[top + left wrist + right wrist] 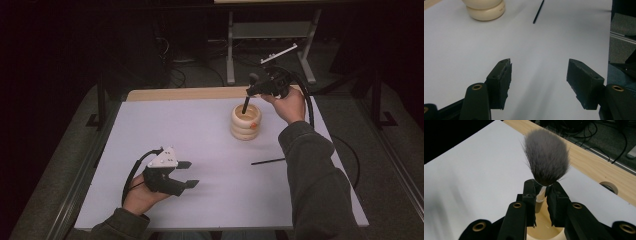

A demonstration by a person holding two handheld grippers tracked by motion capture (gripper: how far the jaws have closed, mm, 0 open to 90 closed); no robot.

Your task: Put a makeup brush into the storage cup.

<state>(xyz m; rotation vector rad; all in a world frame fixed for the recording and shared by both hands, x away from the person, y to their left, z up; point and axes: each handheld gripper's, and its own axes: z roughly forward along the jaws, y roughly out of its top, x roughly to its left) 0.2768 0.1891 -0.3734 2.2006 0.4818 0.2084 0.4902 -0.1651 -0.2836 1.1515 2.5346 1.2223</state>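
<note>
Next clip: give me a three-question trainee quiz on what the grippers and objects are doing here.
1. True or false: the left gripper is open and holds nothing.
2. What does the right gripper grip? A) the thin black stick B) a brush C) a ring of the holder
3. Fill in: the brush handle points down into the ____ holder, bristles up.

Key: 1 true. 2 B; the jaws close on the ferrule just under the grey bristles, above the holder's opening. 3 cream ringed; the stick lies apart on the white table.
</note>
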